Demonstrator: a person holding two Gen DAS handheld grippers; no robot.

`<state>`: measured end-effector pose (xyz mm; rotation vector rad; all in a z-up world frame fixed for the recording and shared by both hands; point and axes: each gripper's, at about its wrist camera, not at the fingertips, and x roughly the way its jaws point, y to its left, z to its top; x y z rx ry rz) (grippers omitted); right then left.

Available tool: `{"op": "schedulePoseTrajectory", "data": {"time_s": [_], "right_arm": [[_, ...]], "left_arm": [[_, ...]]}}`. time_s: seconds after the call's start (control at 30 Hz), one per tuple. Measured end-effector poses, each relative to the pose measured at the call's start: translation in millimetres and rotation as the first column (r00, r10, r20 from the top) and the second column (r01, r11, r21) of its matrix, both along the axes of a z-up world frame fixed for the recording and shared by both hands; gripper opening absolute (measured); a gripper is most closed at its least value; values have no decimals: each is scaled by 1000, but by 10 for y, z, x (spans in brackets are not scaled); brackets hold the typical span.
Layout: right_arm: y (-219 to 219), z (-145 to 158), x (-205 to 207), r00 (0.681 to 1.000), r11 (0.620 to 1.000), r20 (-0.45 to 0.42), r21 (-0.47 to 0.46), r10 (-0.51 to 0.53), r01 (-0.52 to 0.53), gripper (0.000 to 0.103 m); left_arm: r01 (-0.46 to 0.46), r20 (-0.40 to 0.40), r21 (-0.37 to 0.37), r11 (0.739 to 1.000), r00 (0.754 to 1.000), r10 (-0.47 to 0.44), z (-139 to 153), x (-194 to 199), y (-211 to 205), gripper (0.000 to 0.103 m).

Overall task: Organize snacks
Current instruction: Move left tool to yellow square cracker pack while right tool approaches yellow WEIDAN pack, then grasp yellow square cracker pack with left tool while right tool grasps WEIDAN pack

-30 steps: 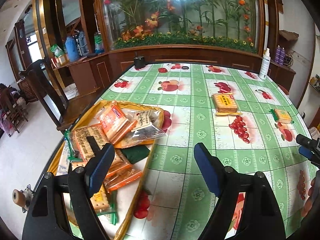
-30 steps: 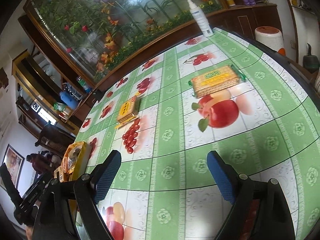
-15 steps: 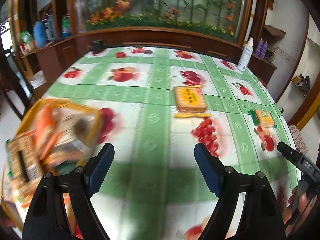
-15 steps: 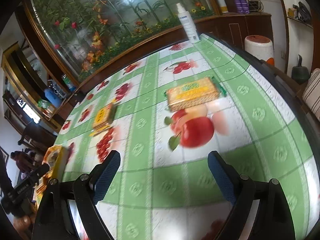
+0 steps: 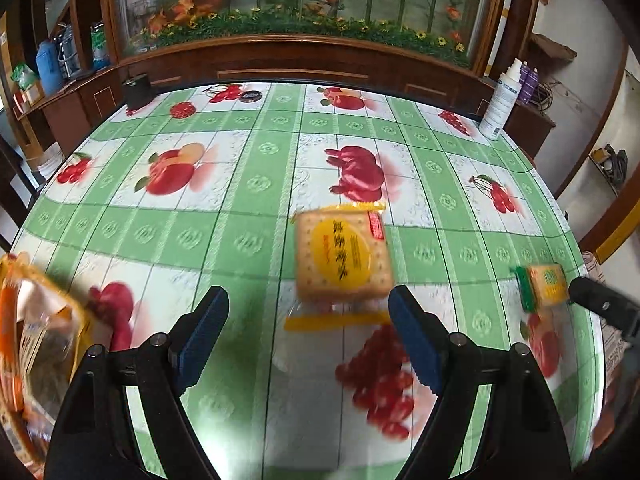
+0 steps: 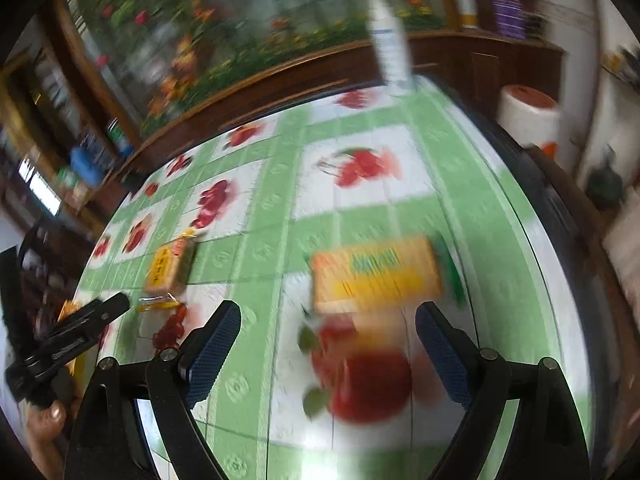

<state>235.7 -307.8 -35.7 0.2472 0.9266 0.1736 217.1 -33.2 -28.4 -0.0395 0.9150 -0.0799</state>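
Note:
A square cracker pack with a yellow round label (image 5: 342, 254) lies on the fruit-print tablecloth, just ahead of my open, empty left gripper (image 5: 308, 336). It also shows in the right wrist view (image 6: 166, 268). A smaller yellow-green biscuit pack (image 5: 544, 286) lies at the table's right side; in the right wrist view it (image 6: 376, 274) sits just ahead of my open, empty right gripper (image 6: 326, 350). A yellow tray (image 5: 80, 320) of several snack packs (image 5: 38, 344) is at the left edge.
A white spray bottle (image 5: 500, 104) stands at the table's far right edge and a black cup (image 5: 136, 90) at the far left. A wooden cabinet with a plant display (image 5: 296, 4) stands behind the table. A white bin (image 6: 530, 120) stands off the table's right side.
My left gripper has swung right from the snack tray toward the square cracker pack. My right gripper has moved forward toward the yellow-green biscuit pack. Both stayed open.

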Motion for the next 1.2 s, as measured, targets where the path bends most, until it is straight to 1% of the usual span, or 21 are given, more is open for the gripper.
{"op": "schedulePoseTrajectory", "data": {"time_s": [0.07,0.13,0.17,0.2,0.23,0.27,0.3,0.37,0.4,0.47,0.53,0.57,0.6,0.67,0.7,0.73,0.83,0.97,1.07,1.17,1.2], "right_arm": [[44,53,221,991,991,-49,-51,123,-125,91],[112,41,374,962,955,-100,-133,252,-264,91],[128,23,415,953,939,-124,-179,275,-295,91],[163,-27,484,930,900,-175,-247,323,-359,91],[178,-66,494,915,876,-196,-276,352,-396,91],[212,-107,504,886,829,-222,-317,407,-461,91],[228,-129,501,854,789,-240,-331,461,-518,91],[227,-198,444,802,721,-268,-352,534,-597,91],[228,-231,440,787,697,-281,-366,548,-616,91],[238,-312,442,773,648,-297,-424,560,-633,91],[236,-398,436,754,624,-322,-425,573,-656,91],[233,-434,454,747,618,-336,-420,574,-665,91],[207,-432,474,746,632,-329,-397,579,-665,93],[163,-444,505,749,659,-331,-357,574,-662,93],[132,-469,511,744,679,-338,-308,576,-666,93],[119,-471,507,750,689,-332,-300,572,-659,95],[100,-455,455,766,704,-332,-309,550,-639,93],[73,-427,299,781,717,-332,-317,530,-621,92],[48,-419,200,787,725,-327,-313,524,-613,94],[53,-409,112,796,735,-327,-314,510,-600,95],[40,-408,84,799,740,-330,-312,503,-595,95]], "left_arm": [[5,1,15,1000,1000,-5,-8,76,-43,82],[5,2,30,1000,1000,-5,-30,143,-78,82],[5,-3,31,1000,1000,-5,-48,166,-88,82],[9,-13,25,1000,1000,-8,-76,195,-92,82],[12,-18,23,1000,1000,-12,-92,214,-94,82],[17,-21,26,1000,1000,-17,-112,230,-97,82],[20,-20,30,999,1000,-19,-123,245,-104,82],[21,-24,33,999,1000,-20,-156,278,-101,82],[19,-31,31,999,999,-18,-179,299,-96,82],[21,-41,30,999,999,-20,-214,334,-95,82],[24,-40,24,999,999,-23,-231,364,-92,82],[24,-42,24,999,999,-23,-237,378,-95,82],[23,-41,24,999,999,-22,-240,394,-98,82],[20,-38,27,999,999,-19,-242,423,-110,82],[18,-37,30,999,999,-17,-242,439,-125,82],[17,-36,32,999,999,-16,-242,450,-133,82],[22,-32,40,999,999,-21,-244,467,-184,83],[51,-26,14,999,998,-50,-216,447,-280,82],[51,-38,78,996,998,-49,-241,475,-401,83],[37,-73,128,991,997,-28,-349,520,-446,83],[24,-82,138,990,997,-12,-409,538,-433,85]]}}
